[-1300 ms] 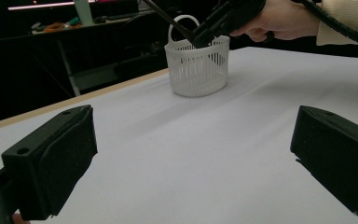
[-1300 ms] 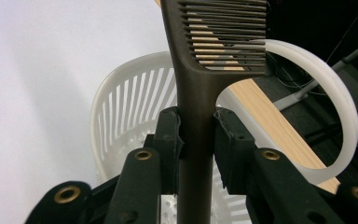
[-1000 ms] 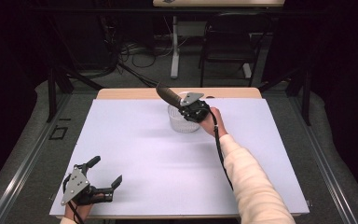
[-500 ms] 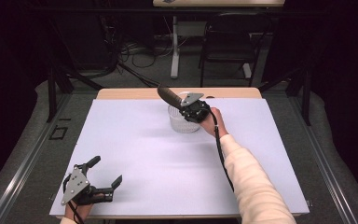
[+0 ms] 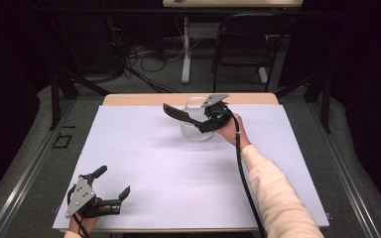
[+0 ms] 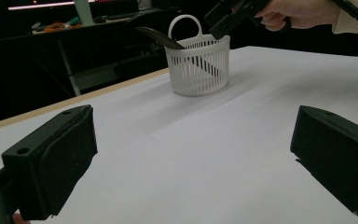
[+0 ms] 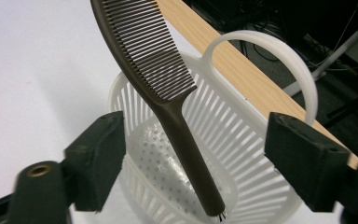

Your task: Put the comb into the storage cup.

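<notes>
Item 1: brown comb (image 7: 168,93), handle end down inside the white slatted basket (image 5: 196,130) at the far middle of the white table (image 5: 178,188), toothed end leaning out over the rim. Item 2: right gripper (image 5: 212,115), just above the basket, jaws just opened and clear of the comb handle between them. Item 3: left gripper (image 5: 110,191), jaws spread and holding nothing, at the table's near left corner.
</notes>
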Motion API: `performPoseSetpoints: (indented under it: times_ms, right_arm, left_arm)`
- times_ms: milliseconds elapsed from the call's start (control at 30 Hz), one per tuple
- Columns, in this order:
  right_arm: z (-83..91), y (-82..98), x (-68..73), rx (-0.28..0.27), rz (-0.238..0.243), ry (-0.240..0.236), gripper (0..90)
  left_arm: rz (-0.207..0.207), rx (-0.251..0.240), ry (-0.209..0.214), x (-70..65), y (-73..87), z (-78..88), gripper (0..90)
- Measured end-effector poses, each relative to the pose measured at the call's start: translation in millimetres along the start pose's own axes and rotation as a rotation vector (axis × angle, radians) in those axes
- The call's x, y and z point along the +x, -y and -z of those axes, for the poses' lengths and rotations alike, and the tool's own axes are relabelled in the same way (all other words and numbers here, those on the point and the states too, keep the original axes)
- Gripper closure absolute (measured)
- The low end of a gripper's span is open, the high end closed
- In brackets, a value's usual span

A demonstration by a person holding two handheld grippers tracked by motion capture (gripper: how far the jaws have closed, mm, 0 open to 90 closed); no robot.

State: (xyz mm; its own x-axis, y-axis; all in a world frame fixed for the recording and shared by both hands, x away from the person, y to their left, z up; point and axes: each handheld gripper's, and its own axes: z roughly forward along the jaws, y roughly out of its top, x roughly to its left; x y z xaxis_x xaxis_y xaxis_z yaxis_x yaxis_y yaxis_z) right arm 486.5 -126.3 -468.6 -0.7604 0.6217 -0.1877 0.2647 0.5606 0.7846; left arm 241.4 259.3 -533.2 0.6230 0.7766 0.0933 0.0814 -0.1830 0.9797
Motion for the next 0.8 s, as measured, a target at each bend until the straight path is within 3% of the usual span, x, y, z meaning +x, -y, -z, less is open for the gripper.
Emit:
performPoseSetpoints:
  times_ms: [433, 800]
  right_arm:
    - [22.5, 1.1, 0.6, 0.039, -0.039, -0.049, 1.1]
    - [44.2, 7.1, 7.7, 0.041, -0.044, -0.081, 0.0]
  left_arm:
    - [-0.002, -0.001, -0.001, -0.4, -0.2, 0.6, 0.3]
    - [0.001, 0.0, -0.001, -0.5, -0.1, 0.2, 0.3]
